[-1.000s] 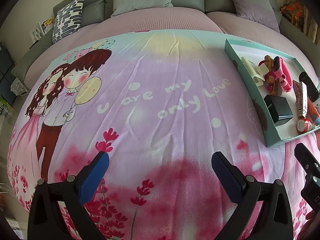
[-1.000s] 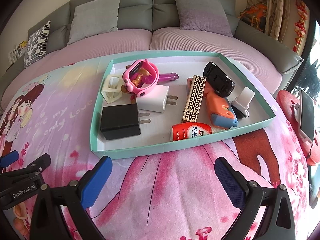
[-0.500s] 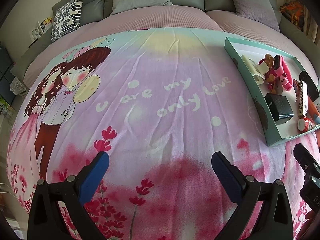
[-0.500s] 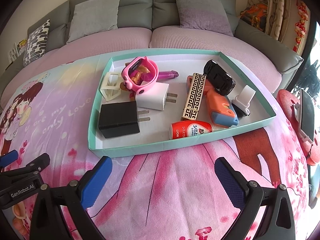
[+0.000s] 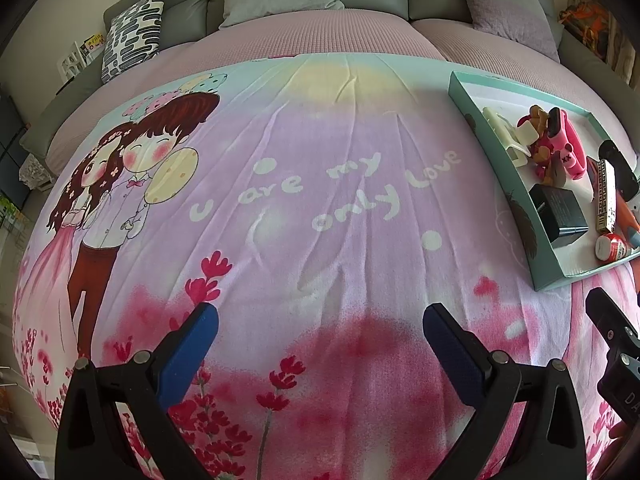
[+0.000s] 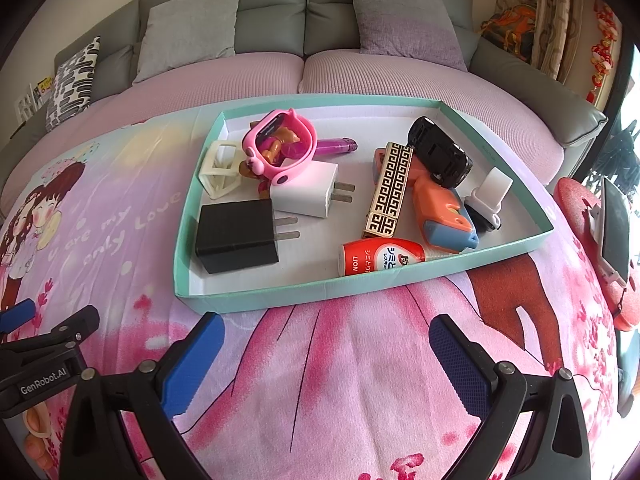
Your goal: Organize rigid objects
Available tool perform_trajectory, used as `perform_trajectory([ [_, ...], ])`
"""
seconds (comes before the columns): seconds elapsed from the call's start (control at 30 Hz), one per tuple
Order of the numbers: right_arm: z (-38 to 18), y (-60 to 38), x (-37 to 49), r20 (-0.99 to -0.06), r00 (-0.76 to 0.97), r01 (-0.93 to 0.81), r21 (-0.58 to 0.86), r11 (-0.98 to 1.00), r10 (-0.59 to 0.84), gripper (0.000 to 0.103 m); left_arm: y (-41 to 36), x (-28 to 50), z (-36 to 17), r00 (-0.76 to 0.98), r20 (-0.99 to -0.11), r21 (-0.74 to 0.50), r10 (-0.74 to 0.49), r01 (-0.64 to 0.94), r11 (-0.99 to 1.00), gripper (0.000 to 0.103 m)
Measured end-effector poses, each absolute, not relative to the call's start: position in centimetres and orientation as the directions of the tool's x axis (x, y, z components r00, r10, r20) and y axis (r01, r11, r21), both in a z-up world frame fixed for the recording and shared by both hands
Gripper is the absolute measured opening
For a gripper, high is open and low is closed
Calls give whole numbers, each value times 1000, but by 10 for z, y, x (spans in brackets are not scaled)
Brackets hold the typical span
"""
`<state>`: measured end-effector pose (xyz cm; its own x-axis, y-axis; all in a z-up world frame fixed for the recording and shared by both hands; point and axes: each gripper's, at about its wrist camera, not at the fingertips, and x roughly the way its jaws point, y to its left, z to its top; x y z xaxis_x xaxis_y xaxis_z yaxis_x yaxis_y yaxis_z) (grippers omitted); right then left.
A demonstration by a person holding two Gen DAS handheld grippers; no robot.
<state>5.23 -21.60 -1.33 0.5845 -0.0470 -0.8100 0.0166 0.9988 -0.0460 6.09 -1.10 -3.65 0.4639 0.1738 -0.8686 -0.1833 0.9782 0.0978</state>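
Note:
A teal shallow tray point(image 6: 280, 296) lies on the printed blanket and holds several rigid objects: a black charger point(image 6: 236, 236), a white charger point(image 6: 306, 194), a pink toy watch point(image 6: 282, 148), a gold patterned bar point(image 6: 390, 190), a black toy car point(image 6: 438, 156), an orange toy point(image 6: 440, 208) and a red tube point(image 6: 376, 260). My right gripper point(image 6: 326, 356) is open and empty, just short of the tray's near wall. My left gripper point(image 5: 320, 344) is open and empty over bare blanket, left of the tray point(image 5: 520, 216).
A grey sofa with cushions point(image 6: 188, 32) runs along the back. A phone on a red stand point(image 6: 612, 220) sits at the right edge. The left gripper's body point(image 6: 44, 360) shows at the right wrist view's lower left.
The right gripper has moved slightly closer to the tray. The left gripper has shifted very little.

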Motion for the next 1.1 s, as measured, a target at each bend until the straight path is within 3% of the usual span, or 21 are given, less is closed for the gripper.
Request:
perform_trajectory([
  [1.1, -16, -215, 53, -816, 576, 12, -51, 999, -49, 103, -9, 63, -37, 457, -875, 82, 161, -188, 979, 102],
])
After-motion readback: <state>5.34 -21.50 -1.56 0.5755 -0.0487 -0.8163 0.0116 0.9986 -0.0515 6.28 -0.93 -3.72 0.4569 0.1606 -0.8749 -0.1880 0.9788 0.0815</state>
